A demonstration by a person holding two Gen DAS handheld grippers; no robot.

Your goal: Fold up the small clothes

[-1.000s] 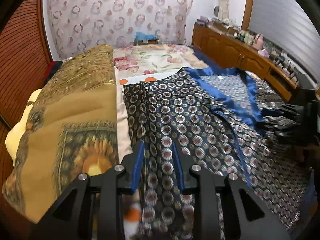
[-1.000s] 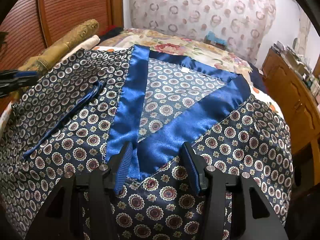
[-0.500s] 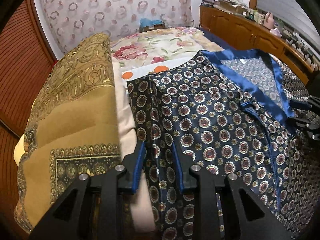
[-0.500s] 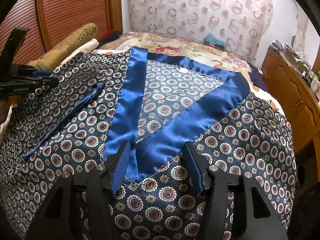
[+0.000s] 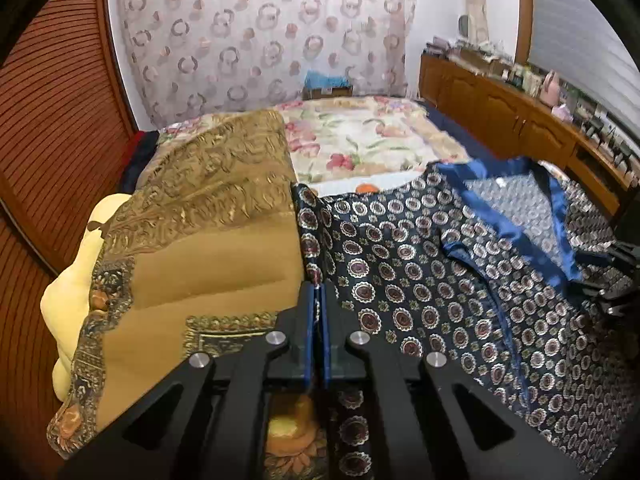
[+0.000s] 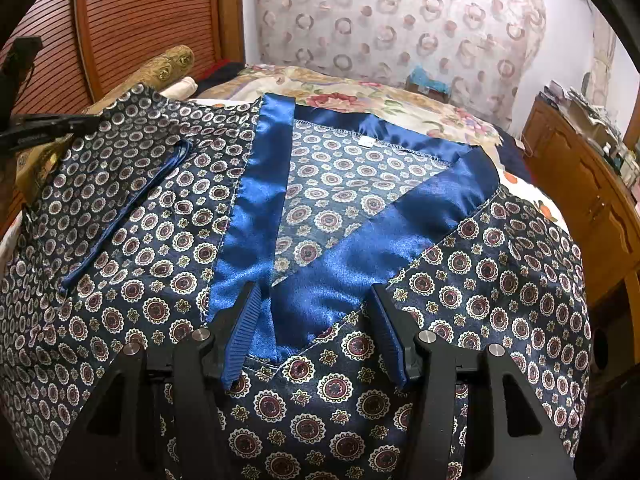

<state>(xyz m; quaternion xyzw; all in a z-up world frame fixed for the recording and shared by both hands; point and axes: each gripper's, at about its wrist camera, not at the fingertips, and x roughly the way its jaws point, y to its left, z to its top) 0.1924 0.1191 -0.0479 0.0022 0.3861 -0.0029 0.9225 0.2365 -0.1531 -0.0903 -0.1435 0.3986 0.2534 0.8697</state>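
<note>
L gripper (image 5: 316, 304) clenched on shirt (image 6: 320, 400) left edge; R gripper (image 6: 316, 320) released over collar. Lift edge evenly, fold rightward, avoid bunching.

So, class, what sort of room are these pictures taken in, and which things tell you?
Most likely a bedroom in a home: a bed with a floral cover, a patterned curtain behind it, and a long wooden cabinet crowded with small items.
</note>
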